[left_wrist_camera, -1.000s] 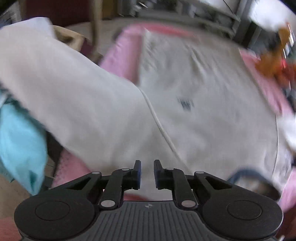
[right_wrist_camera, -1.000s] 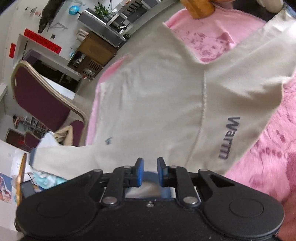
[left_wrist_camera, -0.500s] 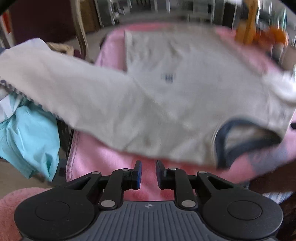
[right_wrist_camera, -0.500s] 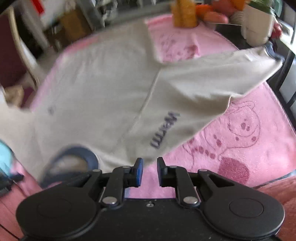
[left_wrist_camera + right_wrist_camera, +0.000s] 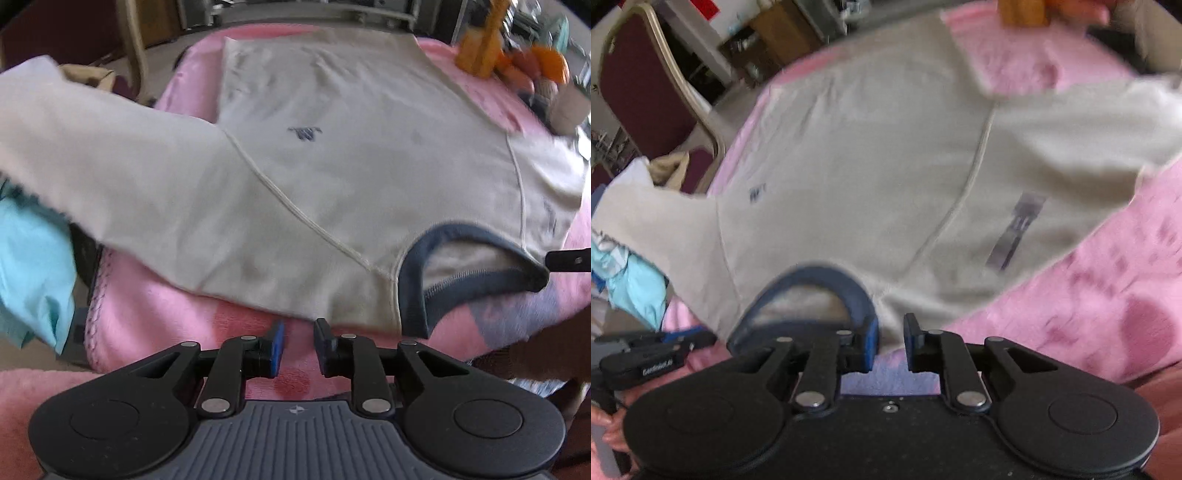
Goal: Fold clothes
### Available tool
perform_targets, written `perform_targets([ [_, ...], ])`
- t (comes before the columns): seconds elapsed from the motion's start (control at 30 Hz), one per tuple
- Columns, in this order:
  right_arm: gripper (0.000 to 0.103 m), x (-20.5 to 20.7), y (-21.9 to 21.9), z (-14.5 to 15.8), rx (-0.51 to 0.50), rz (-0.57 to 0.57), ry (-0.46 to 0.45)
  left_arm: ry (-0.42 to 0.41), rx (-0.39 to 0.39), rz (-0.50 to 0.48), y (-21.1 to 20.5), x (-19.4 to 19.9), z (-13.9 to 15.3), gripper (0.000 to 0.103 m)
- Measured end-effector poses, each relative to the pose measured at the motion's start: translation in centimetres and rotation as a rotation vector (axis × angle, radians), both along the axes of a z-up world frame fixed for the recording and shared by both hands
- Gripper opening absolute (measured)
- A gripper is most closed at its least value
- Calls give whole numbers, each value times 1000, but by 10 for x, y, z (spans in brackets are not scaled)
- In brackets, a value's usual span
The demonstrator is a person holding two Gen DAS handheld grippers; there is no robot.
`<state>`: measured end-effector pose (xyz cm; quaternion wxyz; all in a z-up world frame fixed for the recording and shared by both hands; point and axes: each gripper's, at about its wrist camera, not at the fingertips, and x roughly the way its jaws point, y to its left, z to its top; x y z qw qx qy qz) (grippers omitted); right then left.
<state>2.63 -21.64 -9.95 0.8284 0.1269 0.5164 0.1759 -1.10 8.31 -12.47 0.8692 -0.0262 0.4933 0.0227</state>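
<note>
A cream long-sleeved sweatshirt [image 5: 351, 155] with a navy collar [image 5: 443, 236] lies spread flat, front up, on a pink blanket [image 5: 166, 321]. Its collar faces me. One sleeve [image 5: 92, 147] hangs off the table's left edge. My left gripper [image 5: 297, 341] is open and empty, just short of the shirt's near shoulder edge. In the right wrist view the shirt [image 5: 886, 166] fills the middle. My right gripper [image 5: 890, 338] is open and empty, at the collar [image 5: 812, 280], with its left finger touching the collar's rim. The other gripper's tip shows at the left wrist view's right edge [image 5: 569, 260].
A light blue garment [image 5: 33, 277] hangs at the left beside the table. A maroon chair [image 5: 646, 92] stands beyond the left side. Orange and yellow items [image 5: 517, 55] and a pale pot [image 5: 569, 107] stand at the far right corner.
Both grippers have drawn back toward me and come to rest at the shirt's collar end. The shirt now lies flatter and the view is steadier. Both grippers' jaws stay apart.
</note>
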Motion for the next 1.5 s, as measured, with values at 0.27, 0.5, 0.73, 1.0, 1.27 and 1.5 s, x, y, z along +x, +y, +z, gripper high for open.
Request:
perform_targets([
  [0.27, 16, 38, -15, 97, 181, -58, -260, -274, -69, 82, 28, 32, 73, 21],
  [0.5, 20, 117, -20, 96, 213, -131, -299, -213, -59, 137, 46, 107, 54, 19],
  [0.73, 13, 158, -47, 2, 131, -284, -93, -176, -196, 246, 76, 110, 18, 11],
  [1.0, 14, 171, -21, -24, 148, -170, -40, -137, -168, 296, 75, 123, 6, 12],
  [1.27, 1, 175, -41, -45, 73, -307, 20, -86, -102, 348, 81, 121, -4, 13],
  [1.5, 7, 180, -46, -37, 73, -358, -51, -200, -71, 221, 54, 129, 22, 17],
])
